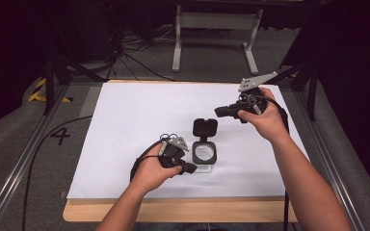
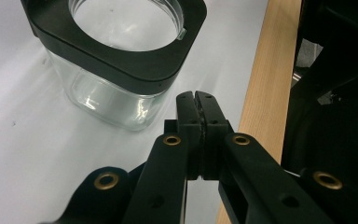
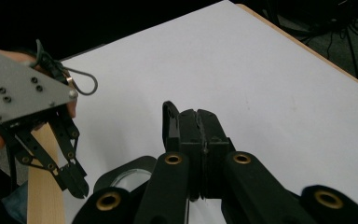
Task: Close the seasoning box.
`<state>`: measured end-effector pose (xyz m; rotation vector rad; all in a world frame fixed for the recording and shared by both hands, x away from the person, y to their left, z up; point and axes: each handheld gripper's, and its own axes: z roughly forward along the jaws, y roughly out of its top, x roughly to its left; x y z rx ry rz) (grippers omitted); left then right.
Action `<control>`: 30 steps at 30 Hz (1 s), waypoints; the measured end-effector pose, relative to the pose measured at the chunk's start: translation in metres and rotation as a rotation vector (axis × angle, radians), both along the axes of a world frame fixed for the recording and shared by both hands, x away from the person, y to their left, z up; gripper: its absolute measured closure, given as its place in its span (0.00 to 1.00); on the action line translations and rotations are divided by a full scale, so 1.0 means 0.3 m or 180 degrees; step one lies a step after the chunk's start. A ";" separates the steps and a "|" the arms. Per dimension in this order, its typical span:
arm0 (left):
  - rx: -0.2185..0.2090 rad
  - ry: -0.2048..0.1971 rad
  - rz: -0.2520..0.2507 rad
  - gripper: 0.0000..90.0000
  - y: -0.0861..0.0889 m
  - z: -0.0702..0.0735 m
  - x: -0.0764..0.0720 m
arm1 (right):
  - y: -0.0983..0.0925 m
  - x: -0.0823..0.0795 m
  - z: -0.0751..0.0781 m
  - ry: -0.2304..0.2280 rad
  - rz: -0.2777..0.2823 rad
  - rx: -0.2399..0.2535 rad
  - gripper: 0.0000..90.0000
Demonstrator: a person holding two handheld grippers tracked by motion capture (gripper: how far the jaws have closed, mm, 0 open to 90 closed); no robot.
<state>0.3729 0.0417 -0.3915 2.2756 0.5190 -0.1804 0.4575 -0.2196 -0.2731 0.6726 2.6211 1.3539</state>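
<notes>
A square clear jar [image 1: 204, 156] with a black rim stands in the middle of the white sheet. Its black hinged lid [image 1: 204, 127] stands open behind it. My left gripper [image 1: 191, 169] is shut with nothing in it, its tips just beside the jar's near left corner. In the left gripper view the jar [image 2: 116, 95] sits just past the closed jaws [image 2: 196, 96]. My right gripper [image 1: 218, 112] hovers shut, above and right of the lid. The right gripper view has its closed jaws [image 3: 197, 115] with the lid's edge [image 3: 168, 116] beside them and the jar's rim [image 3: 121, 173] below.
A white sheet [image 1: 139, 115] covers most of the wooden table, whose bare front edge [image 1: 183, 209] runs along the near side. The left gripper's grey plate [image 3: 21, 93] sits at the left of the right gripper view. Metal rails and cables border the table.
</notes>
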 end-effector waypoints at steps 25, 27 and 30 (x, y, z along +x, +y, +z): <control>-0.0027 -0.0071 0.0104 1.00 -0.097 -0.061 -0.014 | 0.094 0.076 -0.087 0.0157 0.0009 -0.0293 1.00; -0.0045 -0.0100 0.0138 1.00 -0.106 -0.065 -0.017 | 0.096 0.077 -0.089 0.0164 0.0006 -0.0291 1.00; -0.0030 -0.0056 0.0091 1.00 -0.110 -0.064 -0.016 | 0.099 0.076 -0.090 0.0157 0.0010 -0.0292 1.00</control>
